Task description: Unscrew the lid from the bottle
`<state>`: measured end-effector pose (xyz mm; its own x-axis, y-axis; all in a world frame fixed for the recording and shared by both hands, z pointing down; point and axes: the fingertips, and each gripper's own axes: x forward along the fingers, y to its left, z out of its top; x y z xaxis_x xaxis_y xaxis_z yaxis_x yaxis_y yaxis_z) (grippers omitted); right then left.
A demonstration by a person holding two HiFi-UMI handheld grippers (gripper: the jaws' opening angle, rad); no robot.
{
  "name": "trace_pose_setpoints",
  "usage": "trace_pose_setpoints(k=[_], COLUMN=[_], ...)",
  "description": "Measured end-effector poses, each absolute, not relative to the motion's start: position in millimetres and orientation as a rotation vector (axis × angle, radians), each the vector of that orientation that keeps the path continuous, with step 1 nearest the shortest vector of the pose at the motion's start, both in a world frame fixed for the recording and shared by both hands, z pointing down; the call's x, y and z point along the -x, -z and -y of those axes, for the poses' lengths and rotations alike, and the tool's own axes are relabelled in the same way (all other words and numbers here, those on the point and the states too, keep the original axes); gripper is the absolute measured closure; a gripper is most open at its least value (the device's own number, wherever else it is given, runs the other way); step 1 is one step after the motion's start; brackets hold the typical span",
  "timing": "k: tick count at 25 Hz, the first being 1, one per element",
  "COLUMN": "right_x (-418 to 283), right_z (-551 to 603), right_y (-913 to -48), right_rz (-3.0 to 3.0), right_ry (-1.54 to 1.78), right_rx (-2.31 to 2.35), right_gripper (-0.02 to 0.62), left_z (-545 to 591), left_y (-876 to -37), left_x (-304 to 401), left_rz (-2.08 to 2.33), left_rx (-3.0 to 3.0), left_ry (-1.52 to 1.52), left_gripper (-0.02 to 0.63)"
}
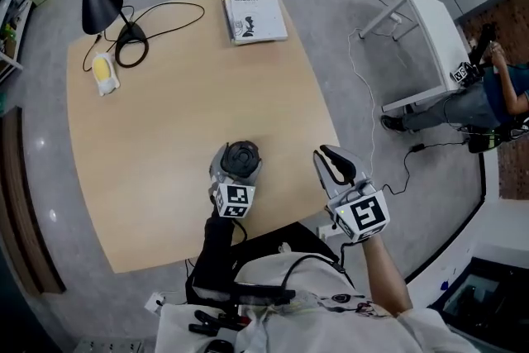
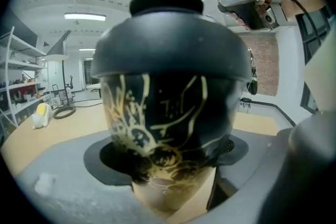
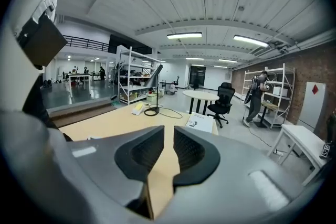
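The left hand-held gripper has its jaws spread wide with the bottle set between them. The dark pads lie against the bottle's two flanks, low on its body, so this gripper is gripping it. The bottle is black with gold line drawing. It stands upright, its long axis vertical, and the broad dark lid is on top, facing up, with a round knob at its crown. The bottle is over the counter near the person's edge. Whether its base rests on the counter cannot be told.

The right hand-held gripper is to the right of the left one, apart from the bottle and by the counter's right edge. Its jaws are drawn almost together, with only a narrow slit between them and nothing in it. It touches nothing.

Well beyond both grippers, at the far side of the counter, are a book and a black lamp.
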<state>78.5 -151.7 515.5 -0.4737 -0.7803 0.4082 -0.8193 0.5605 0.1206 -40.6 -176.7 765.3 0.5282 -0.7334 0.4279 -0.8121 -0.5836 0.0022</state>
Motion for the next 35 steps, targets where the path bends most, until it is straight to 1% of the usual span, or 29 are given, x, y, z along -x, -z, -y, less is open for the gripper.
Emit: trace_pose_setpoints(k=[2, 5, 9, 10, 11, 14, 15, 18, 21, 24, 32, 35], right_x=[-84, -94, -83, -72, -58, -11, 1, 25, 37, 43, 57, 55], right_z=[152, 153, 159, 162, 165, 169, 168, 153, 131, 115, 97, 89], right_y=[-523, -529, -523, -519, -514, -488, -475, -433, -407, -393, -353, -337], right_rz=[2.378, 2.387, 2.487, 2.532, 2.575, 2.701, 2.741, 2.835, 2.818, 2.809, 2.904, 2.925], right_ry=[-0.140, -0.157, -0.138, -0.141, -0.148, -0.126, -0.094, 0.014, 0.119, 0.179, 0.133, 0.054], right_rx=[-1.279, -1.265, -1.140, -1.069, -0.982, -0.665, -0.557, -0.249, 0.057, 0.253, 0.538, 0.685], right_gripper=[0.535, 0.537, 0.532, 0.513, 0.468, 0.248, 0.199, 0.148, 0.138, 0.135, 0.137, 0.141], left_z=[182, 189, 196, 197, 199, 204, 201, 184, 170, 155, 136, 125], left_y=[-767, -764, -719, -701, -681, -612, -588, -529, -493, -472, -439, -424], left_x=[41, 41, 31, 26, 21, 7, 2, -14, -20, -27, -19, -23], left_rz=[1.320, 1.322, 1.316, 1.305, 1.291, 1.225, 1.190, 1.078, 0.963, 0.803, 0.639, 0.513], left_rx=[-2.539, -2.475, -2.492, -2.522, -2.555, -2.669, -2.710, -2.826, -2.915, -2.996, -3.052, -3.076], left_ry=[-0.605, -0.575, -0.458, -0.435, -0.415, -0.337, -0.310, -0.297, -0.340, -0.393, -0.348, -0.300], left_gripper=[0.186, 0.187, 0.187, 0.187, 0.187, 0.187, 0.187, 0.187, 0.186, 0.184, 0.181, 0.183])
